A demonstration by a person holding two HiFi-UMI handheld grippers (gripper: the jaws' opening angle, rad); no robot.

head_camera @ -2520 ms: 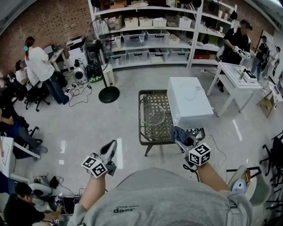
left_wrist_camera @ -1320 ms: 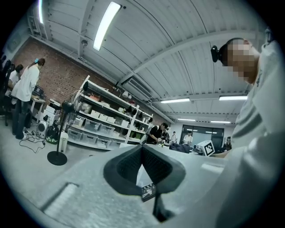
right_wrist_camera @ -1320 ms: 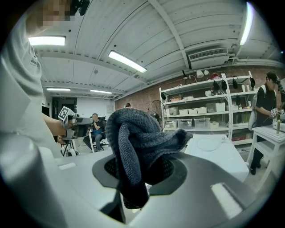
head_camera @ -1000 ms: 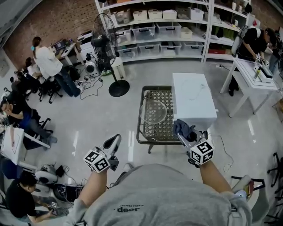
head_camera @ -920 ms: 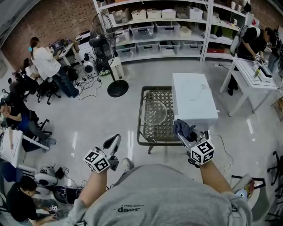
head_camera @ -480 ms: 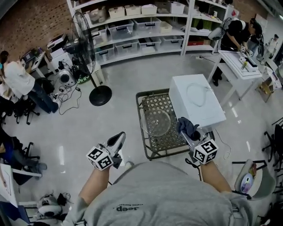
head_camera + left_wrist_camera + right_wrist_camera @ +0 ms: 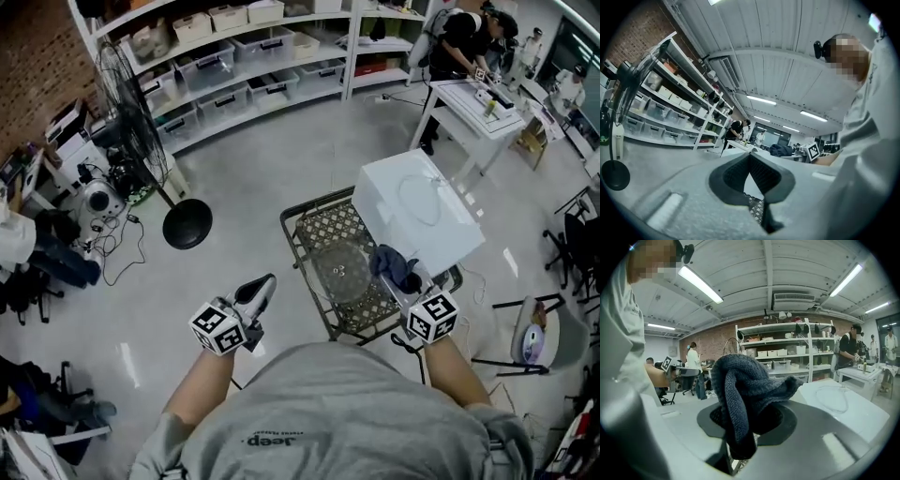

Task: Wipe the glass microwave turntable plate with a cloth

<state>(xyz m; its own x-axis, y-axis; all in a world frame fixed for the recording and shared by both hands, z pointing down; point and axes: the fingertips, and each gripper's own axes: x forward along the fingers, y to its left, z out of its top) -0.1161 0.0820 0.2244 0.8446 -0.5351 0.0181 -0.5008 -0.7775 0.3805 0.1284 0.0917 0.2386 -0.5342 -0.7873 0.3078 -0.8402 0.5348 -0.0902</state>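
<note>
The clear glass turntable plate (image 7: pixel 342 271) lies flat on the lattice top of a low metal table (image 7: pixel 298 246). My right gripper (image 7: pixel 397 283) is shut on a dark blue knitted cloth (image 7: pixel 394 266) (image 7: pixel 743 380), which hangs over the table's near right part, just right of the plate. In the right gripper view the cloth bulges up out of the jaws. My left gripper (image 7: pixel 263 284) (image 7: pixel 750 161) is shut with nothing in it and hovers over the floor, left of the table's near corner.
A white microwave (image 7: pixel 417 217) (image 7: pixel 843 408) takes up the table's right half. A standing fan (image 7: pixel 186 222) is on the floor to the left. Shelving with bins (image 7: pixel 234 56) lines the back. A person works at a white bench (image 7: pixel 473 94); a chair (image 7: pixel 539 342) stands at right.
The view has swung and come closer to the table. Both grippers now sit nearer the table's front edge; the right one still holds the cloth and the left one stays shut.
</note>
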